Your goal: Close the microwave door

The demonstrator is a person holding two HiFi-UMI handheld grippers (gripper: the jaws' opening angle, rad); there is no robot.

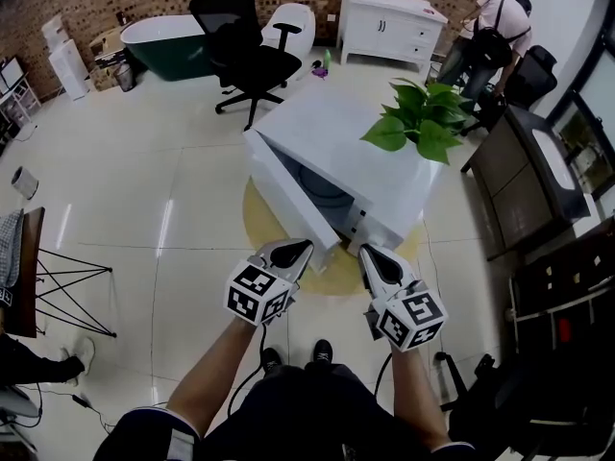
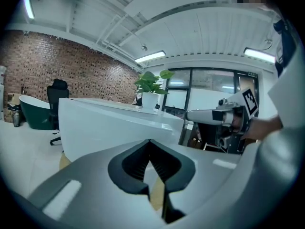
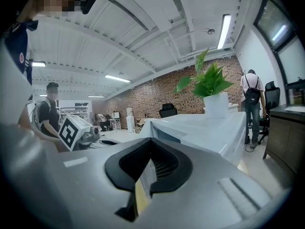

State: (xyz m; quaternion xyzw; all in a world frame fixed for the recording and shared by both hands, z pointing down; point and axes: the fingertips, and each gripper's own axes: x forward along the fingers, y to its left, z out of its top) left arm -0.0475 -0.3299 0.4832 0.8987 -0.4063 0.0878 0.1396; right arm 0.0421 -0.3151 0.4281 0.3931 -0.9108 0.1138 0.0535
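A white microwave (image 1: 370, 166) sits low over a round yellow base (image 1: 258, 227), with a potted green plant (image 1: 420, 118) on top. Its door (image 1: 288, 205) hangs ajar toward me, and a dark gap shows the inside. My left gripper (image 1: 294, 253) points at the door's near lower corner, jaws shut and empty. My right gripper (image 1: 373, 255) is shut and empty beside the microwave's near right corner. In the left gripper view the microwave (image 2: 109, 125) fills the space ahead of the gripper (image 2: 150, 144). In the right gripper view the gripper (image 3: 151, 144) faces the microwave (image 3: 200, 128).
A black office chair (image 1: 245, 51), a green bathtub (image 1: 168, 38) and a white cabinet (image 1: 389, 22) stand at the back. A person (image 1: 492, 36) bends near a dark desk (image 1: 528, 171) at right. A wire-legged table (image 1: 34, 277) stands at left. Pale tiled floor surrounds the microwave.
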